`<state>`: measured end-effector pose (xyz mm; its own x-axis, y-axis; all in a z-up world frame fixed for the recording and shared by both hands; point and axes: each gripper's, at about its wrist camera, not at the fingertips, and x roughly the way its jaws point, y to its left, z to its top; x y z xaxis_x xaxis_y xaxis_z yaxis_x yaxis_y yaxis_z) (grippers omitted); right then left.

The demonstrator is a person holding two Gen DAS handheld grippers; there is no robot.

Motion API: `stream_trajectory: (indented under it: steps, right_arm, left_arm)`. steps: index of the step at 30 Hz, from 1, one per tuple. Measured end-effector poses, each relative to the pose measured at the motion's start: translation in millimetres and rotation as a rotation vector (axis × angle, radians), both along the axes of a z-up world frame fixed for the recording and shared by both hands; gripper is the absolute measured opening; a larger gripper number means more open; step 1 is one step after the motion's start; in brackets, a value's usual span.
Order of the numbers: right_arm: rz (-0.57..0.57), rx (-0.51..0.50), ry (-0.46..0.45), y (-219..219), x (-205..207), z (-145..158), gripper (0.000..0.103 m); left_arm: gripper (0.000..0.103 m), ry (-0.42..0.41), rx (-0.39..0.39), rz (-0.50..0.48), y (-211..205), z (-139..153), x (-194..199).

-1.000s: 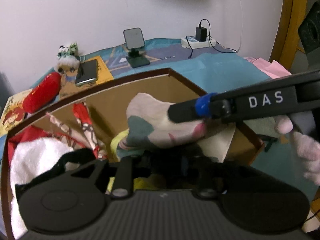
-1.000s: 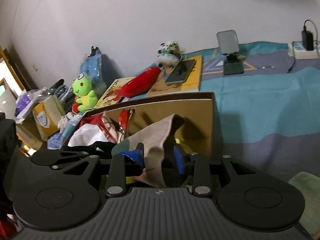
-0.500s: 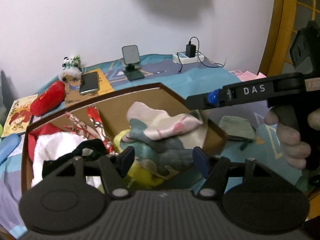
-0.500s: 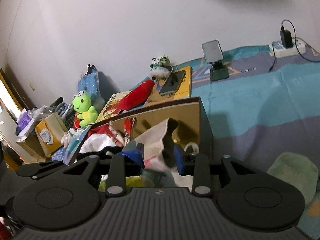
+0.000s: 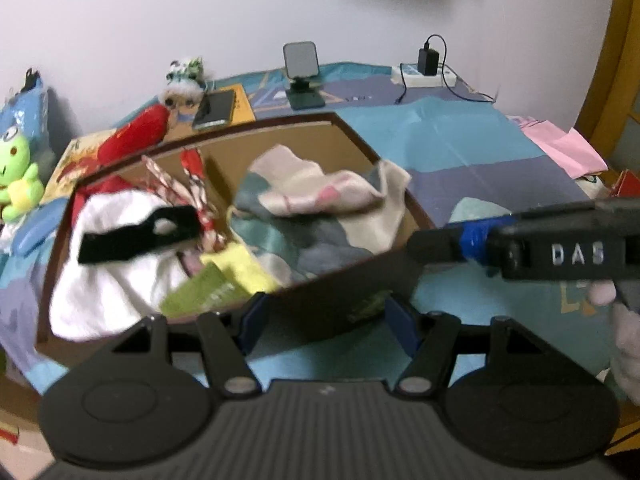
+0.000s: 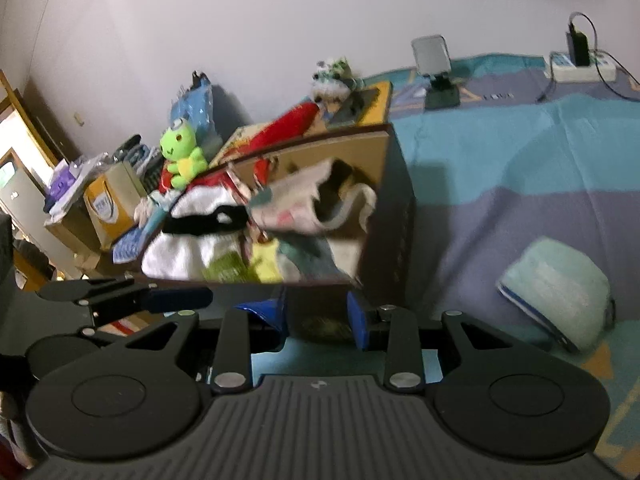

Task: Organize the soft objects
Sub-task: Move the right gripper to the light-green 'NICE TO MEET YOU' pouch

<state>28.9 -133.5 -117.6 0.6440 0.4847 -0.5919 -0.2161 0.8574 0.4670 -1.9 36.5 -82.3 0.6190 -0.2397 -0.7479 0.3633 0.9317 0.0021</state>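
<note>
Patterned cloth [image 5: 320, 196] lies in box [image 5: 384, 160]; your left gripper [image 5: 324, 320] has just opened, right gripper [image 6: 316, 316] parted, both empty.

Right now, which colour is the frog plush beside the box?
Bright green with a yellow belly: the frog plush, clearest in the right wrist view.
</note>
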Motion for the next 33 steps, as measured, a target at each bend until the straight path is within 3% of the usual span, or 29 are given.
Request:
stream_trajectory:
  steps: [7, 14, 23, 33]
  right_arm:
    - [-0.014, -0.008, 0.052, -37, -20, -20, 0.016]
    - [-0.096, -0.02, 0.1, -92, -35, -42, 0.016]
    - [-0.203, -0.02, 0.142, -151, -49, -60, 0.016]
    - [-0.273, 0.013, 0.15, -187, -53, -68, 0.016]
  left_arm:
    - [0.068, 0.014, 0.039, 0.029, -47, -9, -18]
    - [0.068, 0.045, 0.058, -0.017, -105, -32, -26]
    - [0.068, 0.102, 0.111, -0.077, -171, -61, -16]
    - [0.07, 0.121, 0.16, -0.11, -210, -66, -2]
